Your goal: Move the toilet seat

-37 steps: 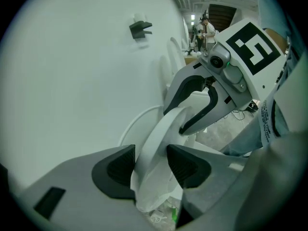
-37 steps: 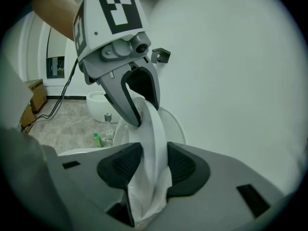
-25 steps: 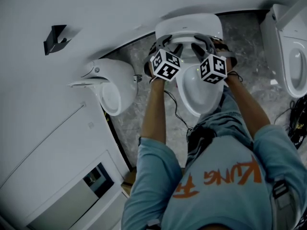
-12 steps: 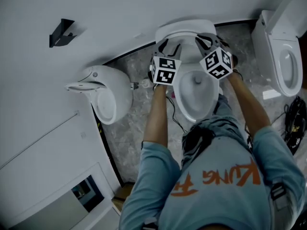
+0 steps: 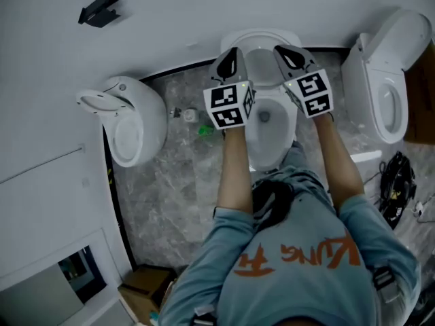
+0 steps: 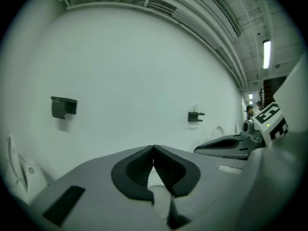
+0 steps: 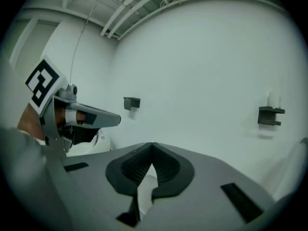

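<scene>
A white toilet (image 5: 266, 136) stands on the marble floor against the wall, and its seat and lid (image 5: 262, 46) show as a white rounded shape at the wall end. My left gripper (image 5: 230, 56) hovers over the left side of that end and is shut with nothing between its fingers. My right gripper (image 5: 289, 51) is over the right side, also shut and empty. In the left gripper view the fingertips (image 6: 153, 149) touch, with white porcelain showing below them. The right gripper view shows the same at my right gripper (image 7: 152, 146).
A white wall-hung fixture (image 5: 129, 121) sits to the left and a second toilet (image 5: 380, 80) to the right. Black brackets (image 5: 100, 11) are fixed on the wall. A small green object (image 5: 205, 130) lies on the floor, cables (image 5: 394, 182) at the right, a cardboard box (image 5: 146, 284) behind.
Both grippers' jaws have closed from open to shut. The head view has tilted, so the toilet and the side fixtures now sit lower and more of the floor shows.
</scene>
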A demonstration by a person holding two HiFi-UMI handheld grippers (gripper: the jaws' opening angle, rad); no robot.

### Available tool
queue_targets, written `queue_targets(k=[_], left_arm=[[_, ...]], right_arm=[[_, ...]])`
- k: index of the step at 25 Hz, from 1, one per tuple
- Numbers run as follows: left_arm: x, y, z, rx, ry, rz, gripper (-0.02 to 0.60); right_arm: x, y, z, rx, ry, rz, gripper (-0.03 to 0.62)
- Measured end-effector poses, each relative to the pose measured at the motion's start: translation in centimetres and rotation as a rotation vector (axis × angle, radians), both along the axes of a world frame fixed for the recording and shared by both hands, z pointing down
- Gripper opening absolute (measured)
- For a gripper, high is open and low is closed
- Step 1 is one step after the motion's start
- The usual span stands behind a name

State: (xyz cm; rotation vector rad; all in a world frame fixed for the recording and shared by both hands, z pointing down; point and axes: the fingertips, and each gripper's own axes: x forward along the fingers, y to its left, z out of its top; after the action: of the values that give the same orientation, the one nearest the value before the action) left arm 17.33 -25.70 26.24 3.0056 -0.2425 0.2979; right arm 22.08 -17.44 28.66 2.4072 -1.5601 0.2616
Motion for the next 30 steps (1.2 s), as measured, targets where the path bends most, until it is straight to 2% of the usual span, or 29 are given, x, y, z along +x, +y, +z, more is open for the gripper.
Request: queue_targets(k=[4,7,11,16,30], left_arm=[[-4.4,0.5,-1.3,-0.075,0.062,-0.086,0.003],[-5.8,0.7,-1.8,-0.082,0.082,-0.111,0.003],[-5.9,2.2,-1.8,-0.046,0.083,-0.074,0.003],[-5.0,4.3,-2.5,-0.017,0.088,-0.022,0.003],[-3.4,5.7,-2.4,0.008,0.084,0.023,0.003]], right_arm=[[-3.1,0.6,-2.5,0.049,0.009,0.02,-0.002],[-3.9,1.8,-4.1,0.061,0.0,0.067,-0.003],[-5.0,4.1,-4.1,0.05,0.019,0.092,-0.002],[-3.9,6.5,-4.8,0.057,0.029,0.14,-0.003],[-2.9,7.7,-4.9,0.02,0.063,0.15,-0.002]])
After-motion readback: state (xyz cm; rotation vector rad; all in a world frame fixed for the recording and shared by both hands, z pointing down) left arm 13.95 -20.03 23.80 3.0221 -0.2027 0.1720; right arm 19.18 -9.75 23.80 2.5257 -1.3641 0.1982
